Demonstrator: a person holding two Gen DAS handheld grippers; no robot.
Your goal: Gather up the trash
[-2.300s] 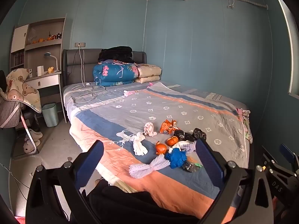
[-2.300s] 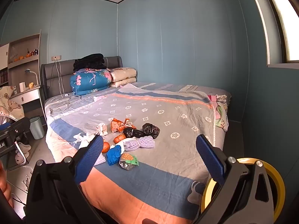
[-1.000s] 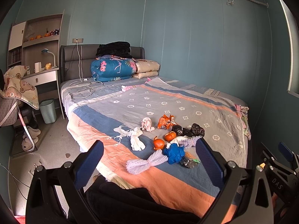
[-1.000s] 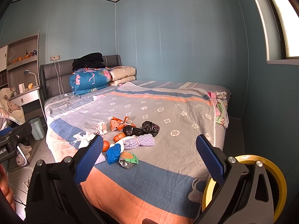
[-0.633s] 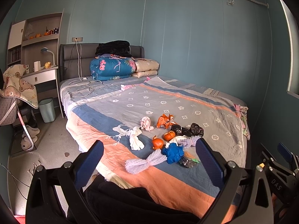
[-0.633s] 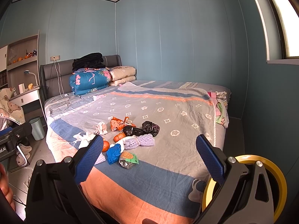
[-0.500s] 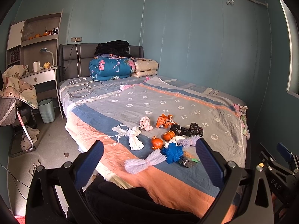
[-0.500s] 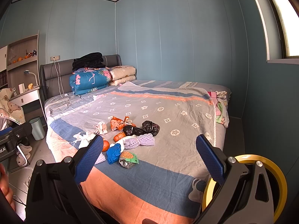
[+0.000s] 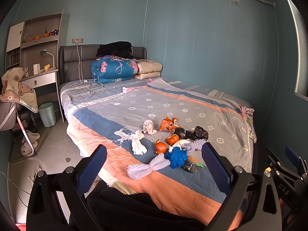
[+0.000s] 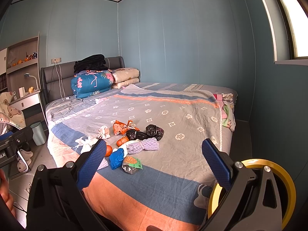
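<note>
Both the left gripper (image 9: 154,165) and the right gripper (image 10: 153,160) have fingers spread and hold nothing. The trash (image 9: 173,144) lies on the bed (image 9: 192,188), ahead of and between the left fingers but toward the right gripper's left finger. Judged nearer: left.

Bedspread (image 10: 173,115): matt woven cloth, creased. Black bags (image 10: 154,131): glossy thin plastic. Lilac netting (image 10: 143,146): foam mesh, apparently. Finger pads (image 9: 215,170): blue, knurled rubber or plastic. Gripper frame (image 9: 256,194): matt black plastic, metal screws.
</note>
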